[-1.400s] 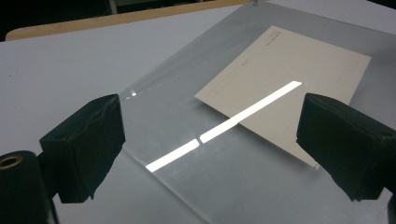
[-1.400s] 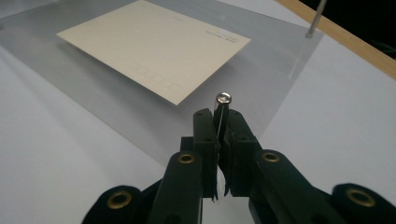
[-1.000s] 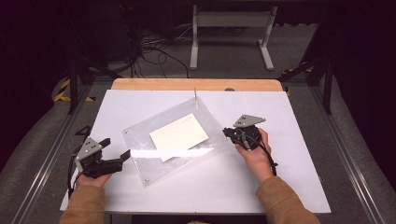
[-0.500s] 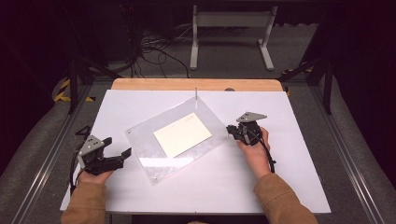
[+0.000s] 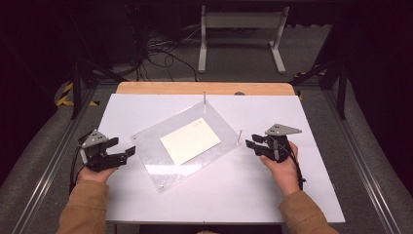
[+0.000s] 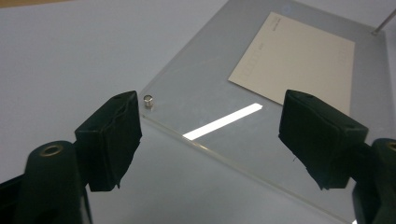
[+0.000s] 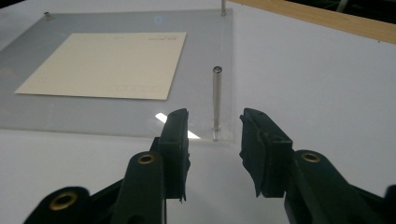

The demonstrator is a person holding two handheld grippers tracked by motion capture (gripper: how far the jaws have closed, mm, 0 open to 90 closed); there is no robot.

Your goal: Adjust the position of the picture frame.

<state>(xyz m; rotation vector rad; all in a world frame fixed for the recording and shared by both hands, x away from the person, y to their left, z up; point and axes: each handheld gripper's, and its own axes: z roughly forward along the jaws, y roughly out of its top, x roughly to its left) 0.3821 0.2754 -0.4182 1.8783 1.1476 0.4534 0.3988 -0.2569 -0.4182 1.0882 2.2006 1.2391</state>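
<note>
The clear plate (image 5: 187,146) with its card (image 5: 191,140) lies mid-frame on the bench (image 5: 302,126), freed, as right tongs (image 5: 249,144) have just opened off its post (image 7: 217,100) and left tongs (image 5: 127,152), narrowing, stand apart, empty.

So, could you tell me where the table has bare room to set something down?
Bare white table lies between the clear plate and the wooden edge, and along the near edge between both forearms. It is tight beside the left gripper and right gripper.
</note>
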